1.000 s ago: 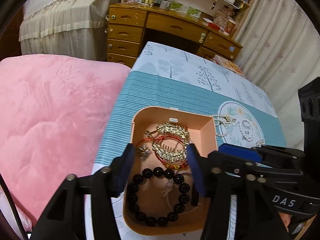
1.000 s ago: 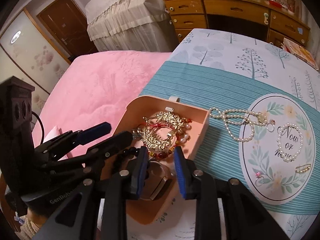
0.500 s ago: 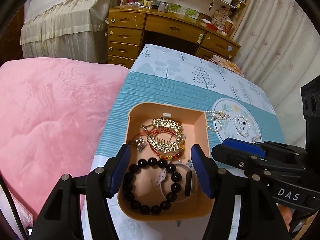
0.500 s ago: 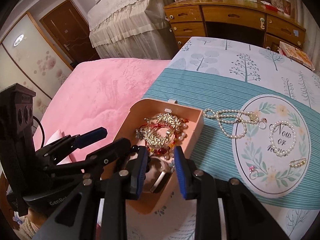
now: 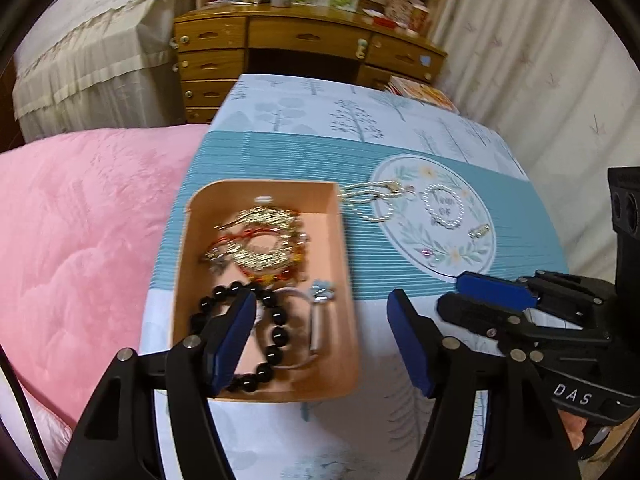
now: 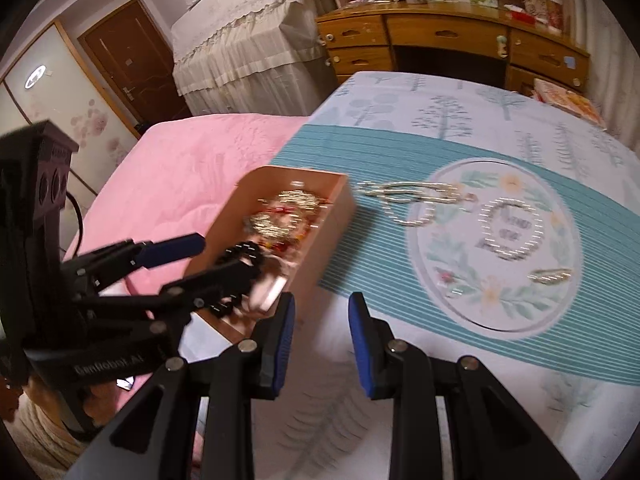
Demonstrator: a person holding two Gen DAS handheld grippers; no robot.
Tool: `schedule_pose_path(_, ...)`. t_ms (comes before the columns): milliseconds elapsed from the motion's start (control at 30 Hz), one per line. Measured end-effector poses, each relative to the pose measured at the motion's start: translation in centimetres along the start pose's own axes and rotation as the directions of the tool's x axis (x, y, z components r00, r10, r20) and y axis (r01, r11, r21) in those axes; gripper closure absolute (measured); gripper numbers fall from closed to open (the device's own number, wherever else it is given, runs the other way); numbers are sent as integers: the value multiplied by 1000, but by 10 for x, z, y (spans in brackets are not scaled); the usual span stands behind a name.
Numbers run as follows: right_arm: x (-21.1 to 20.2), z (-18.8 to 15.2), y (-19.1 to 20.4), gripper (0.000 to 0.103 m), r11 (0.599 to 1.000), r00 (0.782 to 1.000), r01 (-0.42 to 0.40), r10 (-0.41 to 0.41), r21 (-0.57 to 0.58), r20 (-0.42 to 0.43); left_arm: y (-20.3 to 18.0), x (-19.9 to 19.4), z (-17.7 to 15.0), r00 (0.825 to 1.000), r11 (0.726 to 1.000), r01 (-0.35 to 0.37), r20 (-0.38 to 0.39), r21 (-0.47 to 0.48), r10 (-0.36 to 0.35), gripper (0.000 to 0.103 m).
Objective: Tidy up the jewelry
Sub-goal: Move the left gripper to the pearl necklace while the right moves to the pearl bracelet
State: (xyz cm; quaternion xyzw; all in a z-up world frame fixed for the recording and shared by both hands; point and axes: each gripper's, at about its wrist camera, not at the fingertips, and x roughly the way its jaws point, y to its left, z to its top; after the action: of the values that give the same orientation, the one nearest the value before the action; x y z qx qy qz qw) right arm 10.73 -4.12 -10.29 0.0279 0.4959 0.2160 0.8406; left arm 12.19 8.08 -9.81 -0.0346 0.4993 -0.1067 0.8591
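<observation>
The peach box [image 5: 344, 280] sits at the table's [image 5: 520, 264] left edge, already holding a black bead bracelet [image 5: 276, 336] and gold pieces, so it serves as the collecting place. A pearl necklace [image 5: 372, 200] and pearl bracelet [image 5: 442, 210] lie outside on the round mat. The left tongs [image 5: 320, 340] have just been opening and hold nothing; the right tongs [image 6: 320, 340] stand slightly apart, also empty, probably ready for the next pickup.

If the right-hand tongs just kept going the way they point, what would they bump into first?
Probably the bare tablecloth just ahead of the right tongs, beside the box. Nothing sits between their open tips, though depth is hard to judge.
</observation>
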Motion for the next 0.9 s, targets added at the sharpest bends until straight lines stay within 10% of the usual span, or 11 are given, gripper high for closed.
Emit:
schedule_pose_path(467, -69, 60, -106, 75, 980, 985, 155, -164, 126, 58, -73, 15, 87, 1000, 979, -5, -20, 205, 9, 35)
schedule_pose_path(900, 20, 79, -170, 75, 961, 991, 83, -52, 265, -124, -94, 143, 128, 969, 910, 1, -226, 415, 102, 50)
